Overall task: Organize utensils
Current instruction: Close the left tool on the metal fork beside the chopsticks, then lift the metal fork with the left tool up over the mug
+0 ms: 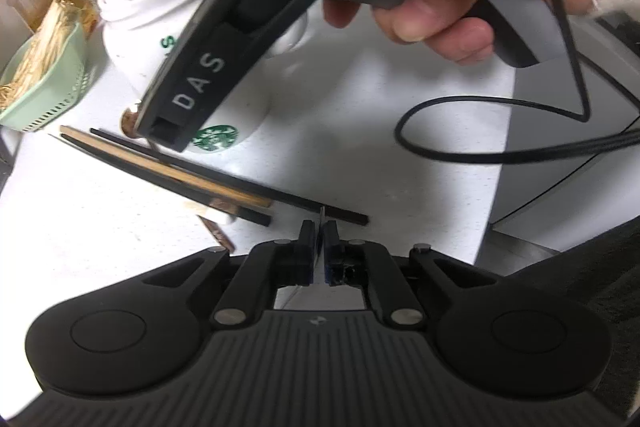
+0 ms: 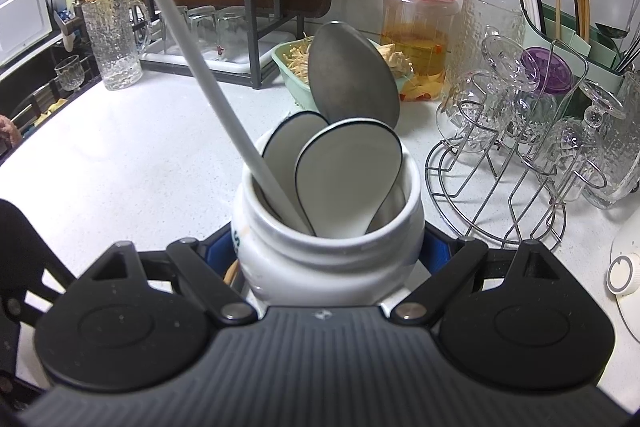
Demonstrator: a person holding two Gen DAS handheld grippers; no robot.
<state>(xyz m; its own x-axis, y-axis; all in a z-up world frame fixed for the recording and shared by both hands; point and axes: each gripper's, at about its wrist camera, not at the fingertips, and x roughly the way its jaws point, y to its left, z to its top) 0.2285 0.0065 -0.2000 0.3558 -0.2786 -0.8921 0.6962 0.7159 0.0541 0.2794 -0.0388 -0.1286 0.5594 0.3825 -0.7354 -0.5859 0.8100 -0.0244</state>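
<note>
On the worktop, your right gripper steadies the white jar of spoons, jaws clamped on its sides, while your left gripper, nearly shut, pinches a thin sliver by the chopsticks; next, lift it cleanly into the jar.

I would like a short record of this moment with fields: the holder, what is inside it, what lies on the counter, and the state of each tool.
holder: white Starbucks jar, upright
inside: white spoons, metal spoon, white chopstick
on counter: chopsticks beside the jar
left tool: shut, tips at a dark chopstick's end
right tool: shut on the jar
</note>
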